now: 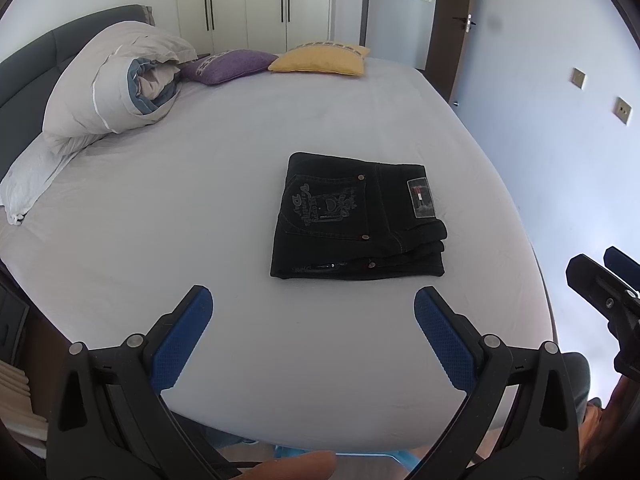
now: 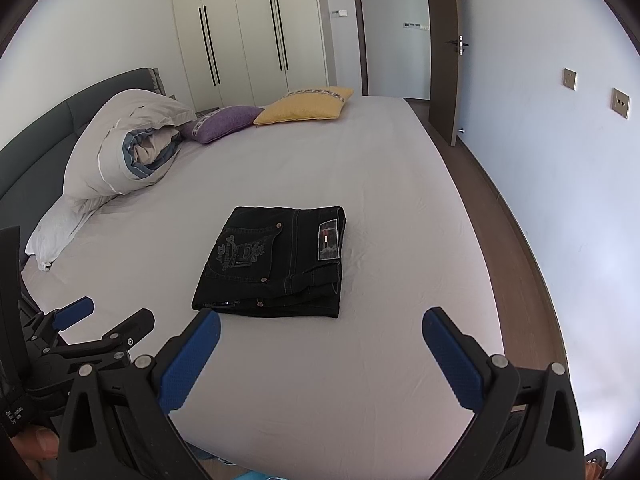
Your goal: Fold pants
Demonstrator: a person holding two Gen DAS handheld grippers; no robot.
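The black pants [image 1: 358, 218] lie folded into a compact rectangular stack on the bed [image 1: 240, 184], toward its near right portion. A back pocket with pale embroidery and copper rivets faces up, and a waistband patch [image 1: 421, 198] sits at the stack's right side. Layered edges show along the near side of the stack. In the right wrist view the same pants [image 2: 274, 262] rest flat on the sheet, touched by neither tool.

The left gripper [image 1: 313, 312] hangs above the near edge of the bed, short of the pants. Its 2 blue-padded fingers [image 1: 182, 338] are spread wide apart with nothing between them. The right gripper [image 2: 321, 336] is held likewise, its 2 fingers [image 2: 190, 362] splayed and empty, the tips near but clear of the stack's near edge. Each tool appears at the margin of the other's view: the right gripper at the far right of the left wrist view, the left gripper at the lower left of the right wrist view, also spread.

At the head of the bed, a rolled duvet [image 1: 116, 80] rests against the dark headboard [image 1: 28, 64]. A purple cushion [image 1: 228, 65] and a yellow cushion [image 1: 320, 58] lie beside it. A wardrobe [image 2: 248, 32] and an open door [image 2: 444, 48] stand beyond.
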